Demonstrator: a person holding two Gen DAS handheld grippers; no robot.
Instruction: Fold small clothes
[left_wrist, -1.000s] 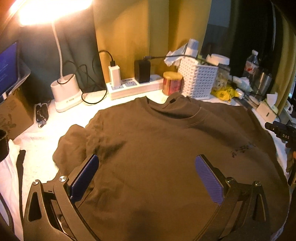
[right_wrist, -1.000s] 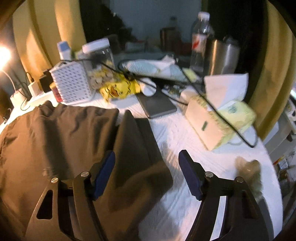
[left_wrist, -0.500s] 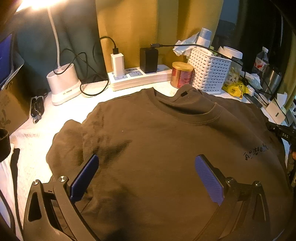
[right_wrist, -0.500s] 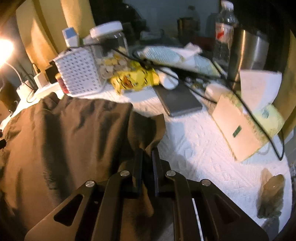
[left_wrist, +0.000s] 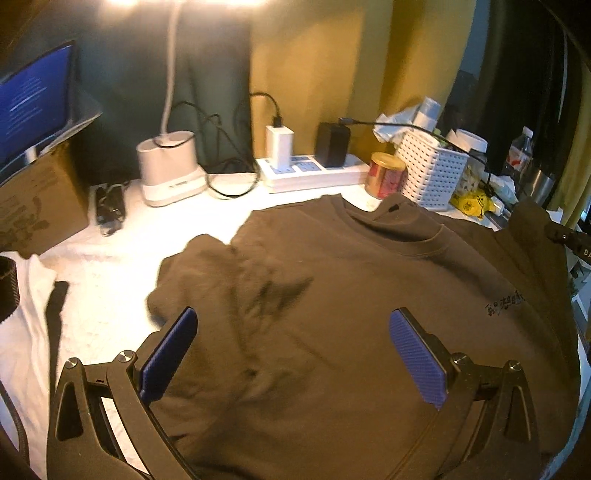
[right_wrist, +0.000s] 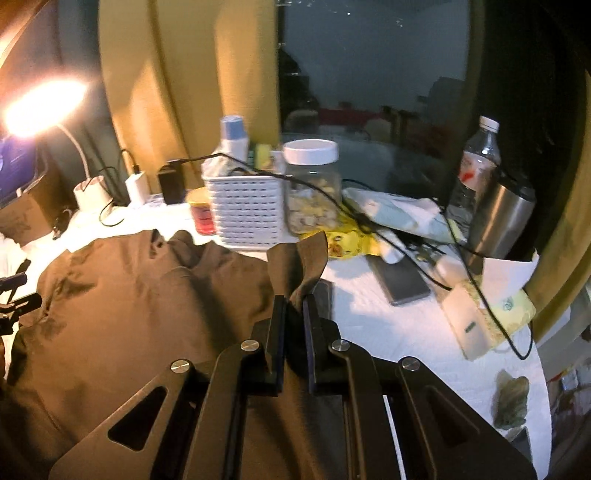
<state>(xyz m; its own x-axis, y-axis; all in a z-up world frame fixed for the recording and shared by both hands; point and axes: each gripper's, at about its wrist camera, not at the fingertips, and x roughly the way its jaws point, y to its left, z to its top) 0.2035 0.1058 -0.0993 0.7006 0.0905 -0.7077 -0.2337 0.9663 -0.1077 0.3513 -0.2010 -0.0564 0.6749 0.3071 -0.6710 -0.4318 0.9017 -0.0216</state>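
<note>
A brown T-shirt (left_wrist: 351, 314) lies spread front-up on the white table cover, its collar toward the back. My left gripper (left_wrist: 291, 350) hovers open over the shirt's left half, blue pads wide apart with only flat cloth below. The shirt's left sleeve (left_wrist: 184, 266) lies bunched on the cover. In the right wrist view my right gripper (right_wrist: 294, 314) is shut on the shirt's right sleeve (right_wrist: 299, 258), which is lifted off the table and sticks up past the fingertips. The rest of the shirt (right_wrist: 129, 314) drapes down to the left.
Along the back stand a lamp base (left_wrist: 170, 170), a power strip with chargers (left_wrist: 314, 170), a red tin (left_wrist: 384, 181) and a white basket (left_wrist: 432, 173). To the right lie a phone (right_wrist: 402, 280), a tissue box (right_wrist: 487, 314), a steel cup (right_wrist: 498, 218) and a water bottle (right_wrist: 476, 166).
My right gripper closed on the shirt's right sleeve and raised it off the table. My left gripper shifted across the shirt, still open.
</note>
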